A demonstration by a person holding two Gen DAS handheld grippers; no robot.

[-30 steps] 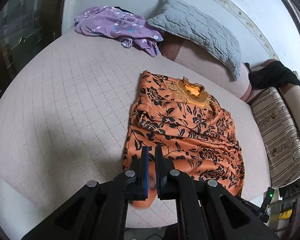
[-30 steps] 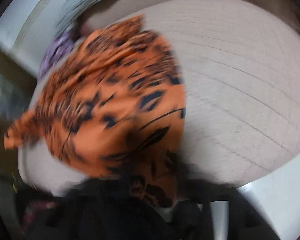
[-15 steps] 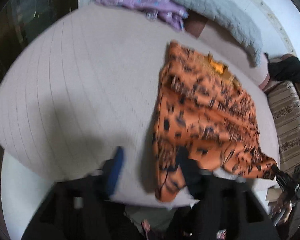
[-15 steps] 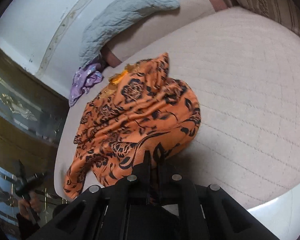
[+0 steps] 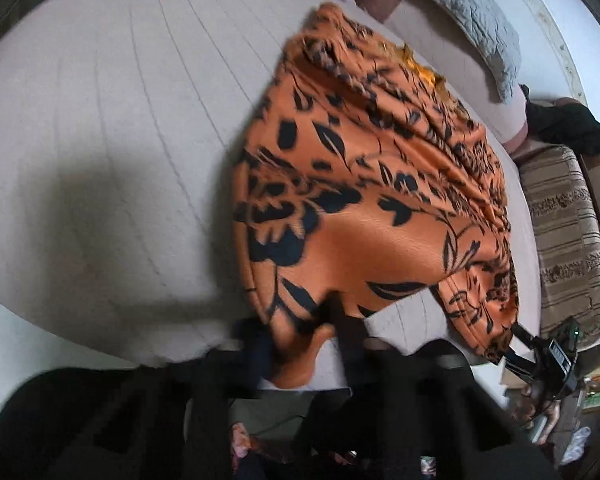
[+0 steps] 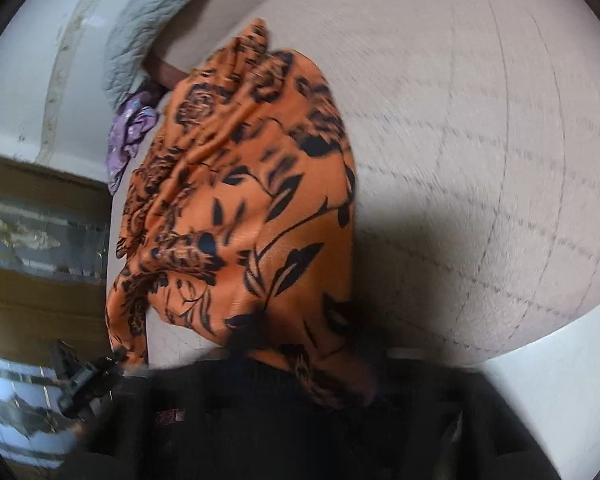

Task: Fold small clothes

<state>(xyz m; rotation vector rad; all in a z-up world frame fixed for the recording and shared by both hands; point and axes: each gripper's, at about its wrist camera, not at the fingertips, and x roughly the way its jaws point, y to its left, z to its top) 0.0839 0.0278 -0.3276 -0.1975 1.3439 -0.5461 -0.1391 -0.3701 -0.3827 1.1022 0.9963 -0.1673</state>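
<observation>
Orange floral top [image 5: 364,184] lifted off the bed's [image 5: 100,120] near edge, blocking both views; left gripper [image 5: 304,344] spread around its hem, right gripper's [image 6: 300,364] state unclear; pillow [image 5: 472,12] beyond.

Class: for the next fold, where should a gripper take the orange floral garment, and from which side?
Grip the orange floral garment at its near hem corners, coming from the bed's near edge: the hem overhangs there, while its wrinkled neckline end lies farther away, toward the grey pillow.
</observation>
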